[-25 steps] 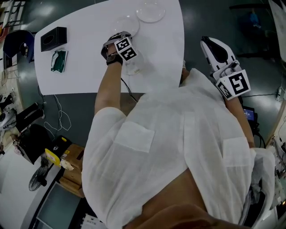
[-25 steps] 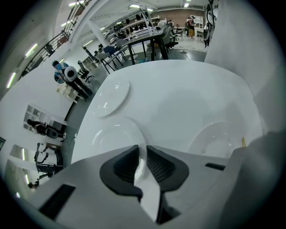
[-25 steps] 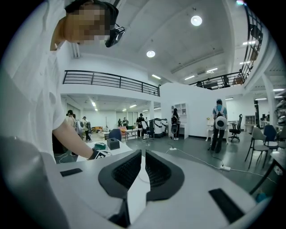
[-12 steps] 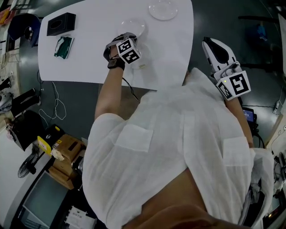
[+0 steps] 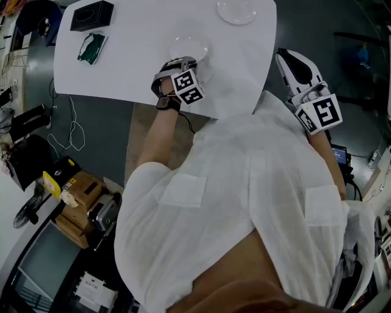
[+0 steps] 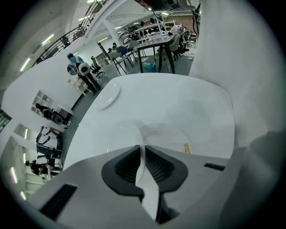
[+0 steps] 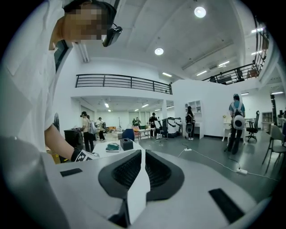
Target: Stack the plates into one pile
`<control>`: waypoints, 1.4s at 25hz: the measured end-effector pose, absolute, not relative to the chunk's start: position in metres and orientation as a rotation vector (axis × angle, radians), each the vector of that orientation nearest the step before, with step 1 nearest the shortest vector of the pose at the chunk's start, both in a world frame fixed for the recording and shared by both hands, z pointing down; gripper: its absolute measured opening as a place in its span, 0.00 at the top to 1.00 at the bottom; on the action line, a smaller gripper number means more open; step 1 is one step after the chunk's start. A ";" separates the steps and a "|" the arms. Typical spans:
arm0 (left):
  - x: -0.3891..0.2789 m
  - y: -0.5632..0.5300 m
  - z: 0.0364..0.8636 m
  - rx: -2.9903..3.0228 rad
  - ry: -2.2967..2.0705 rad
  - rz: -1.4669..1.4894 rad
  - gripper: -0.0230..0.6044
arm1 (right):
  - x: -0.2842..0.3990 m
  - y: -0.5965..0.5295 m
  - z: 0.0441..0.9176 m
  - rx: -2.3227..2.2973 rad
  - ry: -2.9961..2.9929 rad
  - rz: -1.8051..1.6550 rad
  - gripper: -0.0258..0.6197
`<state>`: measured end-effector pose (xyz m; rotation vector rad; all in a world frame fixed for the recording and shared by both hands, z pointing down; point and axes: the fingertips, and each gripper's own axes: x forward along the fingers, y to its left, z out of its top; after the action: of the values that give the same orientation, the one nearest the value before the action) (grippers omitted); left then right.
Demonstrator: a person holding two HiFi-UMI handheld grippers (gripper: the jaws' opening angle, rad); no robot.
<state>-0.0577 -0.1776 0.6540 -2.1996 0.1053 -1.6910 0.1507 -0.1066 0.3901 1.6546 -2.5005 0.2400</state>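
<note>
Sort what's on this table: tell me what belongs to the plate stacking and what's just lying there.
For the job:
- near clear plate, rim pinched by the left gripper, whose jaws have just been closing on it
- far clear plate, lying apart from it

Just lying about:
- black box
- green object beside that box

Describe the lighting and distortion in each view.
Head view: dim and underexposed, only the white table reads bright. Left gripper view: heavy fisheye bending with black corners; the clear plate nearly vanishes against the table. Right gripper view: same fisheye, ceiling lamps flare, a mosaic patch top left.
</note>
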 end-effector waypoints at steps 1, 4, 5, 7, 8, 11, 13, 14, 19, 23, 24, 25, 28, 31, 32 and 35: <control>-0.058 -0.171 0.654 -2.209 0.108 -1.693 0.90 | 0.149 -0.108 0.390 1.647 -2.505 0.242 0.91; -0.065 -0.154 0.655 -2.219 0.113 -1.695 0.89 | 0.138 -0.110 0.390 1.628 -2.519 0.242 0.91; -0.069 -0.149 0.656 -2.220 0.118 -1.693 0.89 | 0.135 -0.109 0.390 1.624 -2.522 0.241 0.91; -0.076 -0.142 0.661 -2.223 0.134 -1.693 0.89 | 0.129 -0.108 0.391 1.619 -2.527 0.244 0.91; -0.078 -0.140 0.663 -2.225 0.138 -1.696 0.89 | 0.128 -0.108 0.391 1.619 -2.530 0.248 0.91; -0.082 -0.129 0.665 -2.245 0.123 -1.712 0.88 | 0.125 -0.108 0.391 1.618 -2.536 0.259 0.91; -0.083 -0.121 0.667 -2.259 0.112 -1.723 0.88 | 0.124 -0.108 0.391 1.613 -2.537 0.256 0.91; -0.084 -0.119 0.668 -2.265 0.108 -1.727 0.88 | 0.124 -0.108 0.391 1.611 -2.539 0.255 0.91; -0.088 -0.105 0.674 -2.299 0.061 -1.768 0.87 | 0.121 -0.109 0.391 1.607 -2.539 0.256 0.91; -0.091 -0.095 0.680 -2.338 0.043 -1.795 0.87 | 0.120 -0.110 0.391 1.606 -2.542 0.256 0.91; -0.091 -0.094 0.682 -2.352 0.047 -1.798 0.87 | 0.121 -0.110 0.392 1.608 -2.541 0.257 0.91; -0.092 -0.094 0.683 -2.368 0.054 -1.800 0.86 | 0.122 -0.110 0.393 1.610 -2.538 0.259 0.91; -0.093 -0.094 0.684 -2.415 0.073 -1.798 0.84 | 0.123 -0.110 0.394 1.614 -2.532 0.261 0.91; -0.091 -0.093 0.682 -2.433 0.065 -1.789 0.81 | 0.124 -0.108 0.395 1.615 -2.530 0.262 0.91; -0.090 -0.093 0.679 -2.438 0.062 -1.783 0.80 | 0.125 -0.107 0.395 1.615 -2.529 0.263 0.91; -0.084 -0.094 0.667 -2.474 0.044 -1.757 0.80 | 0.126 -0.107 0.395 1.622 -2.527 0.261 0.91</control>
<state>-0.0836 -0.0937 0.6672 -2.4738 0.0438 -1.7569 0.1264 -0.1068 0.3954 1.6224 -2.5272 0.2614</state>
